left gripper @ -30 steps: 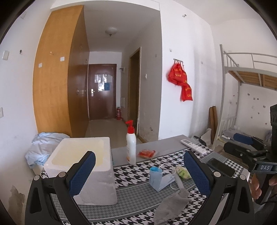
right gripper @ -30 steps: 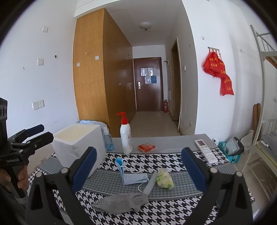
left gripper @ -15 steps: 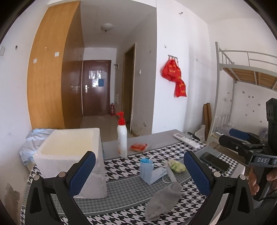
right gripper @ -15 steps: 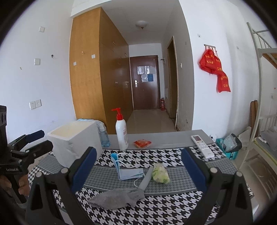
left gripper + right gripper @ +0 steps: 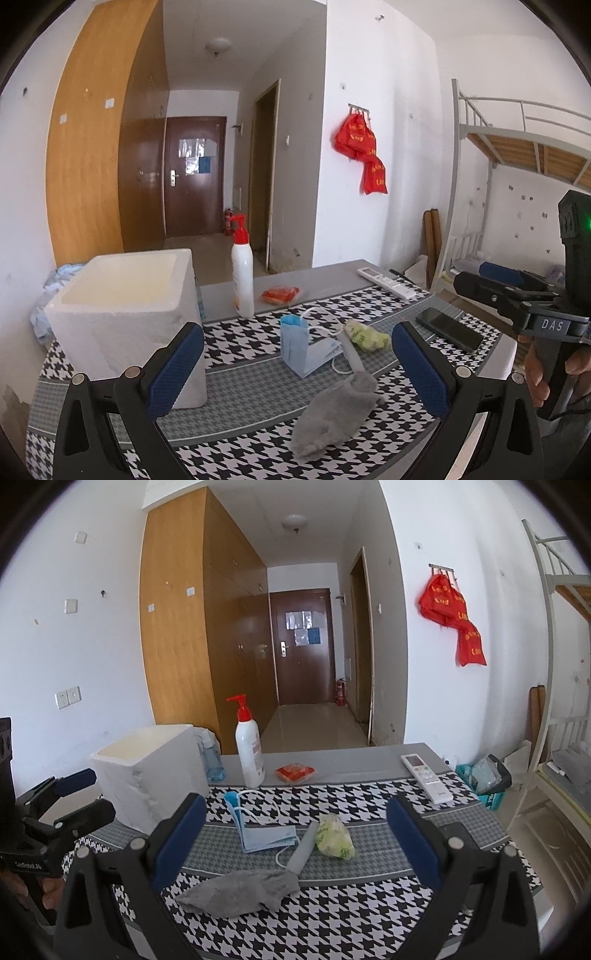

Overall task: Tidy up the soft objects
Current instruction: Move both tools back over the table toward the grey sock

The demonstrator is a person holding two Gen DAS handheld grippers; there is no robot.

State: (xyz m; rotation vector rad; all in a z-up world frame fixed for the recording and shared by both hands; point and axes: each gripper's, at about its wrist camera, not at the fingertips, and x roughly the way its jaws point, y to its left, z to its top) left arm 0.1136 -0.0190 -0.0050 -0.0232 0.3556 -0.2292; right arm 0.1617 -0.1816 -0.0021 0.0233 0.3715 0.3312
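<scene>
A grey sock [image 5: 334,417] [image 5: 242,888] lies on the houndstooth tablecloth [image 5: 258,391] near the front edge. Behind it lie a folded blue face mask [image 5: 301,341] [image 5: 258,830] and a green-yellow soft bundle [image 5: 365,334] [image 5: 334,838]. A white foam box [image 5: 125,317] [image 5: 147,775] stands open at the left. My left gripper [image 5: 299,373] is open and empty above the sock. My right gripper [image 5: 295,842] is open and empty above the mask and sock. Each gripper shows at the edge of the other's view.
A white pump bottle [image 5: 242,273] [image 5: 249,751], an orange packet [image 5: 280,294] [image 5: 294,772] and a remote control [image 5: 386,282] [image 5: 426,777] sit at the back. A black phone [image 5: 448,329] lies at the right. A small blue bottle [image 5: 212,760] stands behind the box.
Both grippers have shifted and tilted slightly downward, so the table items sit lower and closer in view. Both stay open. Nothing on the table has moved.
</scene>
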